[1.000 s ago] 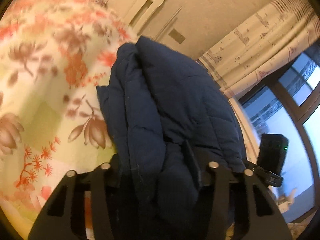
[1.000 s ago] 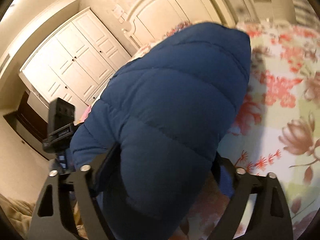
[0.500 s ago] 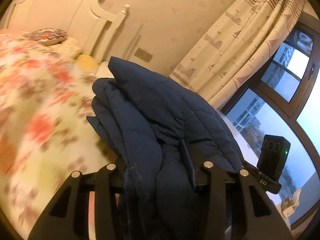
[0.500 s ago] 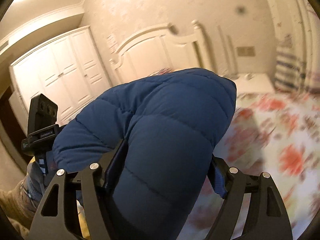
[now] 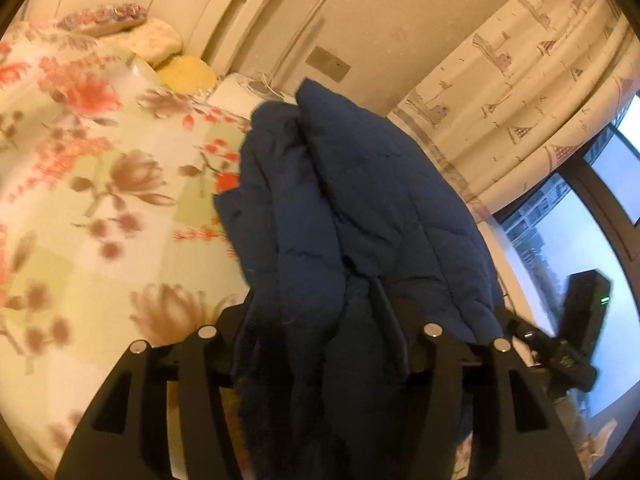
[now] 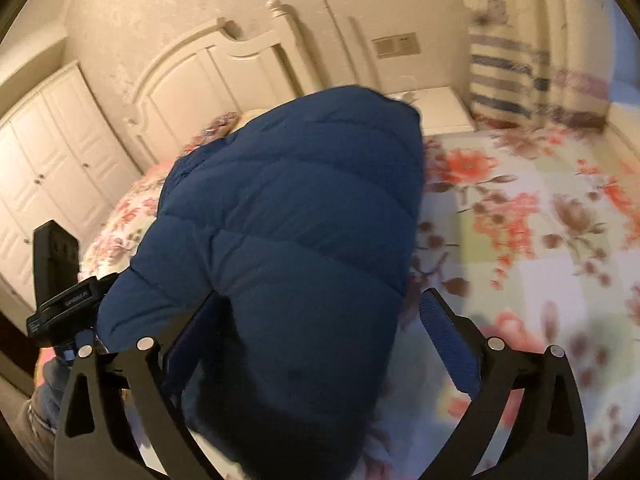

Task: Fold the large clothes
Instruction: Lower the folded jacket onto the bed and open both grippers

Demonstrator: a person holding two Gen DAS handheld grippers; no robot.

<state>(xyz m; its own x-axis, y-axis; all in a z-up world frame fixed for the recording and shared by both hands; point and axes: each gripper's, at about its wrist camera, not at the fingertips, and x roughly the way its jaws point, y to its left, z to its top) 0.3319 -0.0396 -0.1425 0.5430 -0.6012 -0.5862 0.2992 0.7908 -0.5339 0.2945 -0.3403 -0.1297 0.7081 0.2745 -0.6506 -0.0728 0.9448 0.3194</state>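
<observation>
– Jacket first: navy, quilted, bunched in thick folds and raised over the floral bed. Any read on the left claw?

– Tilted up and forward, aimed across the bed toward the far wall. Buried in fabric up to the fingertips, so no sight of the tips themselves. Pinching a fat wad of folds between two fairly close fingers.

– And the right claw?

– Angled much the same, pointing at the white headboard. Spread wide. Near finger pressed against the puffy panel; blue pad on the other finger bare and apparently just clear of the cloth.

– So gripping nothing on that side?

– Looks that way. Just a smooth, rounded face of the jacket bulging between the fingers and draping over the claw's base.

– Anything in one view only?

– From the left wrist: the layered edges of the folds, a patterned curtain, a dark-framed window, pillows at the head of the bed, and a black device at the right edge, blurred.

– From the right wrist?

– White wardrobe doors at the left, a white nightstand beside the bed, the whole arch of the headboard, plus a similar black device low at the left. Floral cover smeared with blur at the right.
</observation>
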